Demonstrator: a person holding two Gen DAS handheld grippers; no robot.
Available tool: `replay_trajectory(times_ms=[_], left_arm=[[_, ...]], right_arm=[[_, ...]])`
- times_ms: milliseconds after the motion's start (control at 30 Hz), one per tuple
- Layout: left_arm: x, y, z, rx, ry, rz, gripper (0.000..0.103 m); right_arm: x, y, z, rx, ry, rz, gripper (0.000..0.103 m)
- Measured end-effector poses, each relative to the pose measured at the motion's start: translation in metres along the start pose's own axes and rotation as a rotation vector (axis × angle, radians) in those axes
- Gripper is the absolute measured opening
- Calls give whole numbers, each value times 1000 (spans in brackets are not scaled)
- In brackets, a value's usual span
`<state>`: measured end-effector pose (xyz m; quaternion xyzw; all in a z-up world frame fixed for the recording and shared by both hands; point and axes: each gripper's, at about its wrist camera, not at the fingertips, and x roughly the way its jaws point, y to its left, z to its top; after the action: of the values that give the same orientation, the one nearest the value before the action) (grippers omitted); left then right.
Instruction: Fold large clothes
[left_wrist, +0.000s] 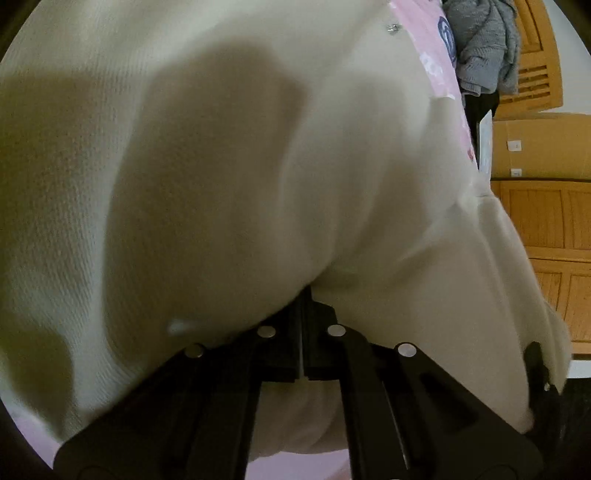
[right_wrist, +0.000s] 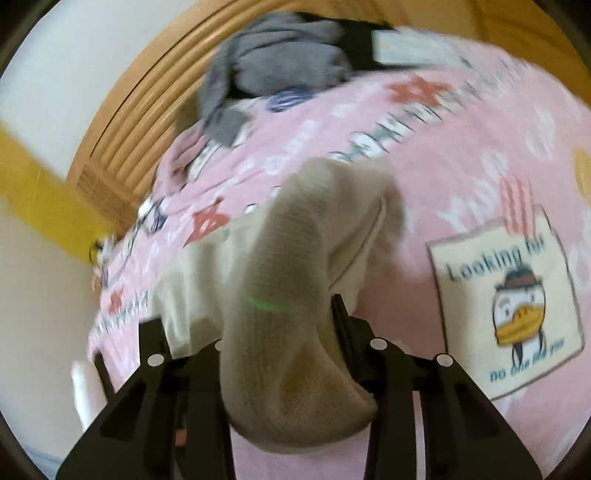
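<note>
Pinching cream waffle-knit garment (left_wrist: 221, 166): left claw (left_wrist: 301, 306) pressed together, right claw (right_wrist: 280, 325) clamping bunched fold.

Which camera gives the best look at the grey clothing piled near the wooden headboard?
The right wrist view: the grey clothing shows as a whole heap on the pink bedspread, though motion blur softens it. The left wrist view shows it sharper, but small at the top edge, partly cut off by the cream garment filling that picture.
</note>
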<state>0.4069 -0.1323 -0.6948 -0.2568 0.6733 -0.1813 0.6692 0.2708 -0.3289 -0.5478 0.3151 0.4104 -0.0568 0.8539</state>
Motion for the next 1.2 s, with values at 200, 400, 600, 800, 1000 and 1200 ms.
replay_trajectory(times_ms=[200,400,600,800,1000,1200], left_arm=[[-84,-19,-14,108,-198,129,1],[-38,35,14,34,-84,206,1],[-101,38,11,36,-194,163,0],[-220,90,-4,-43,-394,205,0],[-309,169,-16,-154,-517,259,0],[-338,206,-24,-182,-533,279,0]], right_arm=[[-16,52,10,-164,-25,31,32],[-8,120,11,-312,-22,72,32],[6,199,-4,-502,0,94,32],[42,280,-48,-701,46,98,32],[96,338,-127,-949,93,19,32],[137,336,-208,-1165,147,-94,32]])
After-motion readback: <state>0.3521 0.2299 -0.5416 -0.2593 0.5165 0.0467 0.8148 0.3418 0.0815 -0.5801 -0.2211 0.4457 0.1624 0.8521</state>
